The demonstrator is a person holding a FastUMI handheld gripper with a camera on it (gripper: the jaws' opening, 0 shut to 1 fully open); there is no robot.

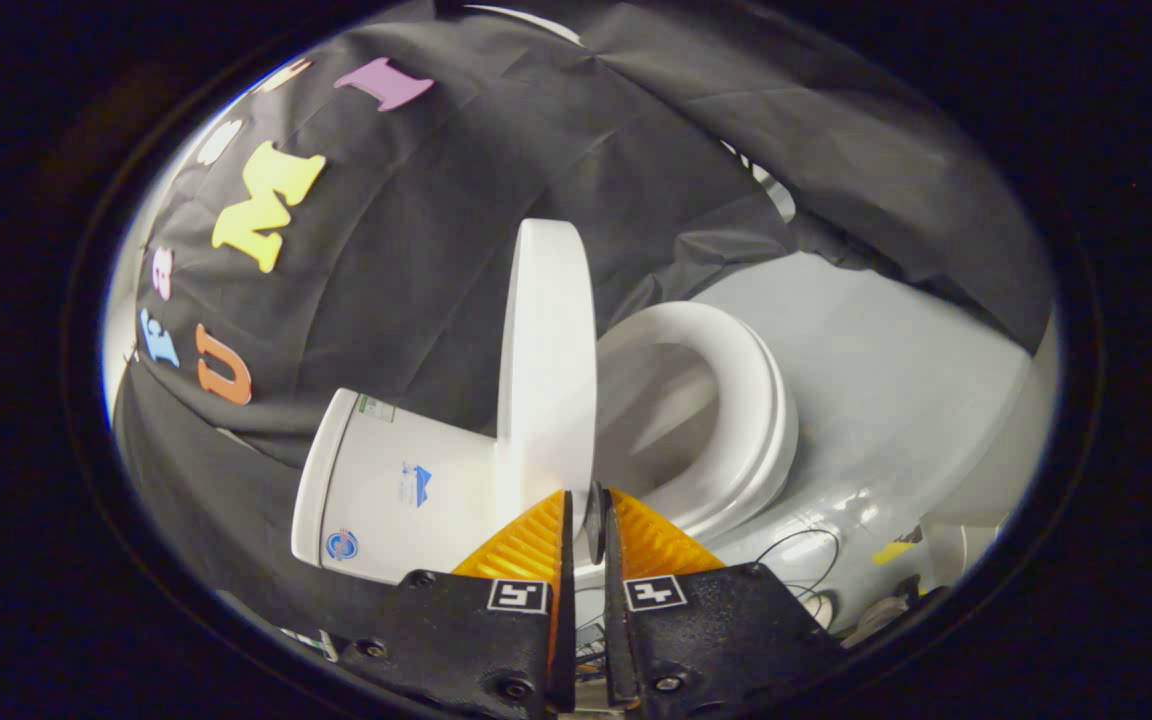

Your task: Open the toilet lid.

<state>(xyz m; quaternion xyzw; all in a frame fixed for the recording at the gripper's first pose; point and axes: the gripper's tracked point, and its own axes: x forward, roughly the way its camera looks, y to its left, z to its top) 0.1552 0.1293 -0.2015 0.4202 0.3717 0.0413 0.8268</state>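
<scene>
The whole scene is rolled to one side. A white toilet stands on a pale floor, its lid (546, 350) raised clear of the seat ring (746, 400) and seen edge-on just ahead of the fingers. The open bowl lies beyond, on the far side of the lid. The tank (386, 490) with small stickers sits behind the lid. My gripper (588, 510) is shut on the lid's rim, which is pinched between the two fingertips.
Black booth cloth hangs behind and around the toilet. The pale floor (896, 380) spreads beyond the bowl. Thin cables and small fittings (816, 570) lie on the floor near the toilet's base, beside the fingers.
</scene>
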